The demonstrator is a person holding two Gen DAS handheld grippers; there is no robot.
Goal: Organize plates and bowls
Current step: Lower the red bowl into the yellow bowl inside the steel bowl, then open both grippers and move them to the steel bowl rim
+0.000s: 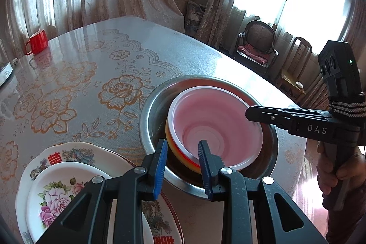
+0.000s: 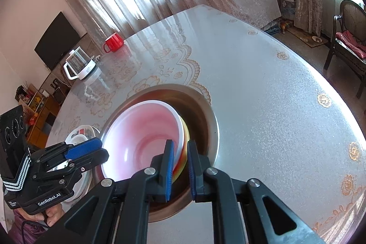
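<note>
Steel basin point(image 1: 148, 120), dull and round, sits on my glossy flower-print table cover point(image 1: 91, 65). Nested inside: a stack of thin plastic bowls point(image 1: 215, 120), top one white with a pink flush, yellow and red rims showing under it.

- Bowls look gathered; stack sits tilted against the basin wall, so I judge it not yet settled.
- Plates point(image 1: 61, 182), glazed ceramic with printed flowers, are piled just beside the basin; that part seems done.
- Left gripper point(image 1: 183, 152): jaws parted, straddling the stack's near rim, pads clear of it.
- Right gripper point(image 2: 180, 157): pinching the stack's rim.
</note>
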